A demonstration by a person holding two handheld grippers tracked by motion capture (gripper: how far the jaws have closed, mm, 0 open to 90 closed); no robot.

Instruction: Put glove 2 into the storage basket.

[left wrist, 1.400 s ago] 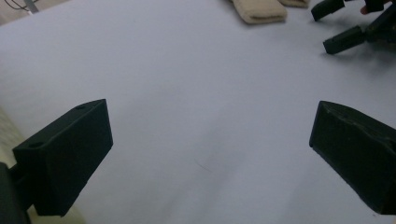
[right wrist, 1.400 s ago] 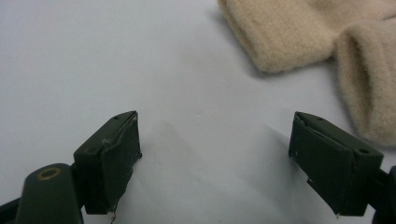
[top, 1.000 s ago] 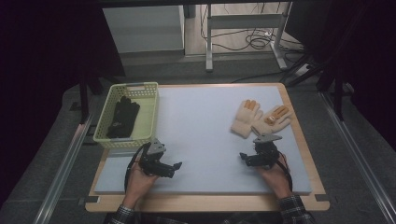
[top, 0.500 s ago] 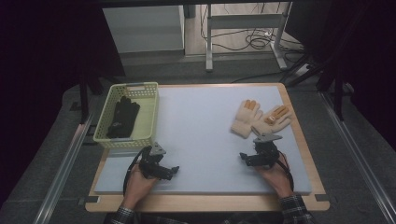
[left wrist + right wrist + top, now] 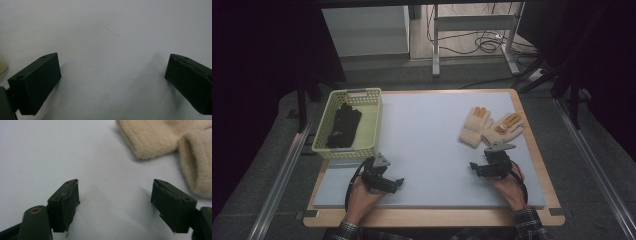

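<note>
While the left tongs (image 5: 395,182) sat wide and empty on the bare counter (image 5: 432,145), the right tongs (image 5: 477,169) had just begun closing with nothing between them, still fairly wide, just short of the tan gloves (image 5: 489,126), so a pickup looked imminent.

dim room, grey floor (image 5: 472,75), cables (image 5: 484,42) beyond the wooden table (image 5: 532,145).

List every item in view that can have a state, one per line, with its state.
Left gripper: jaws open, nothing between them.
Right gripper: jaws open, just been closing a little, nothing between them.
Beige gloves: lying flat on the mat, side by side, touching, ungripped.
Black gloves: lying inside the basket.
Basket: upright at the table's left edge.
</note>
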